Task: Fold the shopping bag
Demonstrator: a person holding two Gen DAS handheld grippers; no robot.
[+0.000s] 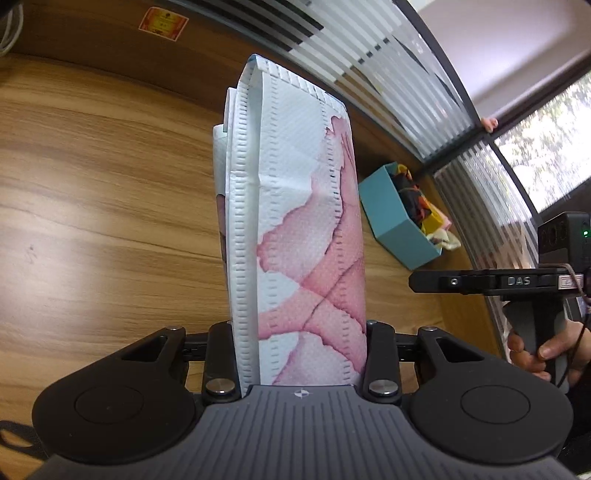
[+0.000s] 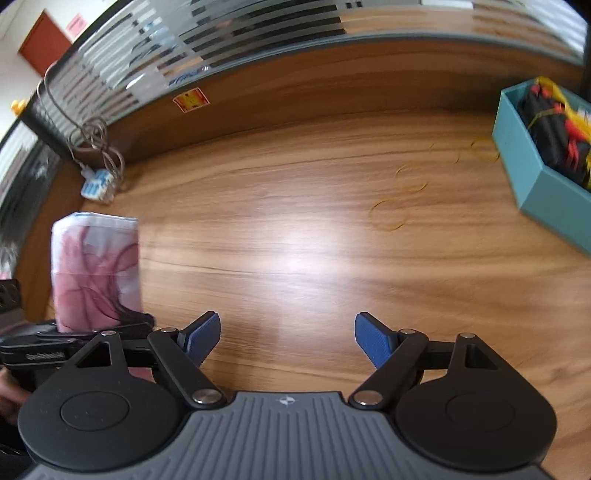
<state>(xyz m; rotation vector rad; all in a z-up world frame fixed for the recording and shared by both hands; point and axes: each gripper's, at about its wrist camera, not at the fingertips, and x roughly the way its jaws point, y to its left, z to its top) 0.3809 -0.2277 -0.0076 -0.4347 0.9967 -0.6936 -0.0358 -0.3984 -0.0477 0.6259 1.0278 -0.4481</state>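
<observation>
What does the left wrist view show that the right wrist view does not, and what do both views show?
Only the left wrist view shows the bag's white stitched edge up close and the person's right hand on the handle of the other gripper.

Only the right wrist view shows the open right gripper with its blue pads, yellow rubber bands lying on the table, and a coiled cable at the far left.

Both show the folded pink and white shopping bag clamped in the left gripper, the teal box with colourful contents, the wooden table and the red sticker.

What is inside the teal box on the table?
The teal box holds bundled black, red and yellow items, probably folded bags. Whatever lies beneath them is covered.
</observation>
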